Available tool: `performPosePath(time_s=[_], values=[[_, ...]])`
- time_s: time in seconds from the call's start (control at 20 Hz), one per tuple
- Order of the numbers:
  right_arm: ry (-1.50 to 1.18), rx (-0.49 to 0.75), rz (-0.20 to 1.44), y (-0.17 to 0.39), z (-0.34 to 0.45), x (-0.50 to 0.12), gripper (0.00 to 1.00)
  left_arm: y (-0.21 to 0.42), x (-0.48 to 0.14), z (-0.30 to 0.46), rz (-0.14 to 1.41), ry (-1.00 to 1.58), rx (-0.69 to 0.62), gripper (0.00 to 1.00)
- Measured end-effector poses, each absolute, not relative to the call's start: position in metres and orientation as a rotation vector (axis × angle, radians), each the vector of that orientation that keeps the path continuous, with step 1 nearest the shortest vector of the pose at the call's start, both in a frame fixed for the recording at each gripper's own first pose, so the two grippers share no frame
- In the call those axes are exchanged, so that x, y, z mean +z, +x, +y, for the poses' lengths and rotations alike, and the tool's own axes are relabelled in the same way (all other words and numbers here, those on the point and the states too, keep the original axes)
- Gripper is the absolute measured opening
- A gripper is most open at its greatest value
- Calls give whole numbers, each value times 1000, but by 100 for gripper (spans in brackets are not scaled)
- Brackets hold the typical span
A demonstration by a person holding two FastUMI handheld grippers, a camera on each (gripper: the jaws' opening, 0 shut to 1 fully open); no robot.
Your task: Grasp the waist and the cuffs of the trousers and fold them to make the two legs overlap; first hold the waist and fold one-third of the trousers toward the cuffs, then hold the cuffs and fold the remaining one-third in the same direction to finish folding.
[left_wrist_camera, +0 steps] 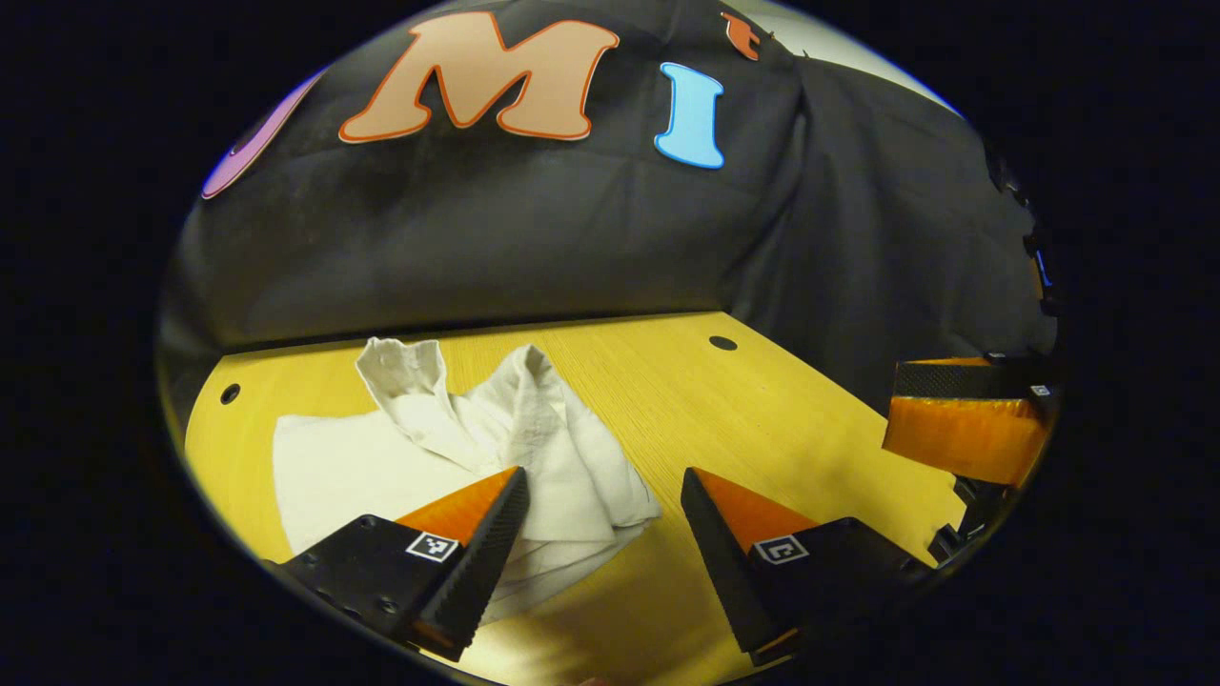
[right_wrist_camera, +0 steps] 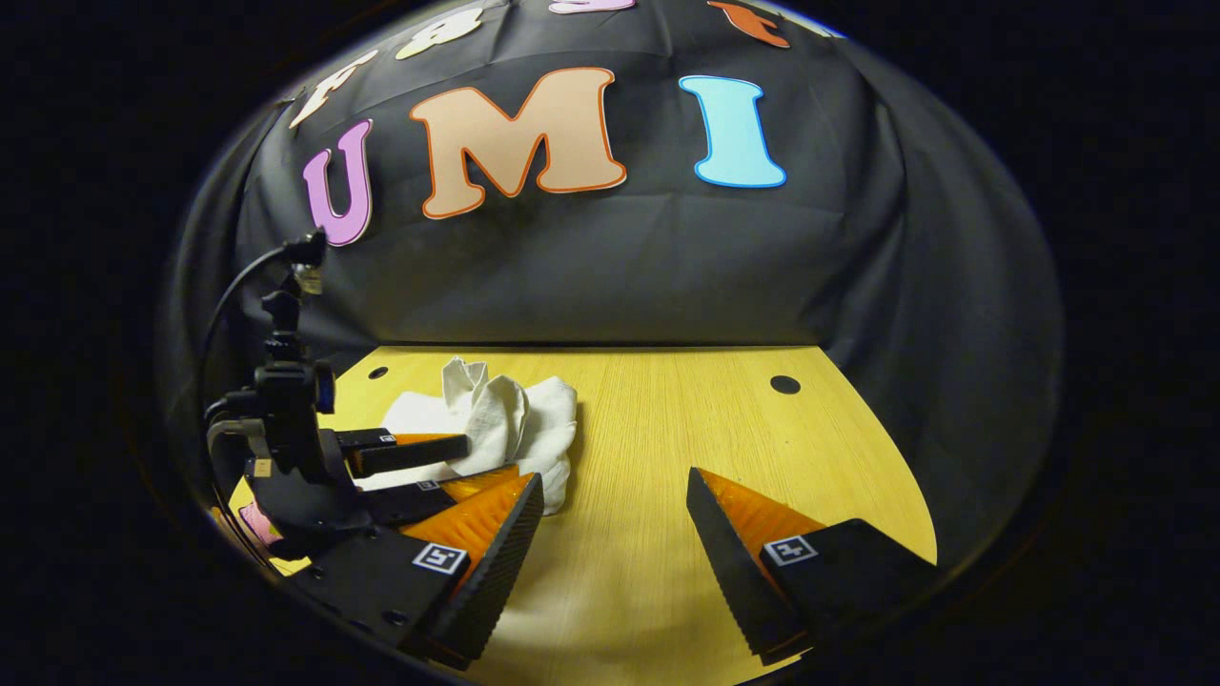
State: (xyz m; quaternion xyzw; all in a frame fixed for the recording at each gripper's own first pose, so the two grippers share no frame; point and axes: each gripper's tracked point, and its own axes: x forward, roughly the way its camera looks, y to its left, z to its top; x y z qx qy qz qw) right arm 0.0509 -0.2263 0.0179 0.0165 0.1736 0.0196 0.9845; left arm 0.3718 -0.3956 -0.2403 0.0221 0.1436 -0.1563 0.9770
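white cloth trousers [left_wrist_camera: 457, 448] lie crumpled at ten o'clock on the wooden table [left_wrist_camera: 762, 419]; soft, light, floppy, best pinched at the waistband; left gripper [left_wrist_camera: 600, 534] and right gripper [right_wrist_camera: 615, 543] both spread, empty

Wooden table [right_wrist_camera: 667, 448] — crumpled white trousers [right_wrist_camera: 496, 419]

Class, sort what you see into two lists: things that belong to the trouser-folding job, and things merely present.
Belong to the job:
- white trousers, crumpled on the table
- left gripper, open
- right gripper, open

Merely present:
- wooden table
- holes in the tabletop
- black cloth wall
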Motion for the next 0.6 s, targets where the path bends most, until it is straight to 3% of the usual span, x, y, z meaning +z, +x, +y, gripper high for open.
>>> performPosePath(time_s=[0.3,0.6], values=[[51,61,312,43,-207,38,97,331,-195,-363,225,58,-244,93],[79,51,202,24,-179,79,97,276,-148,-277,152,42,-106,95]])
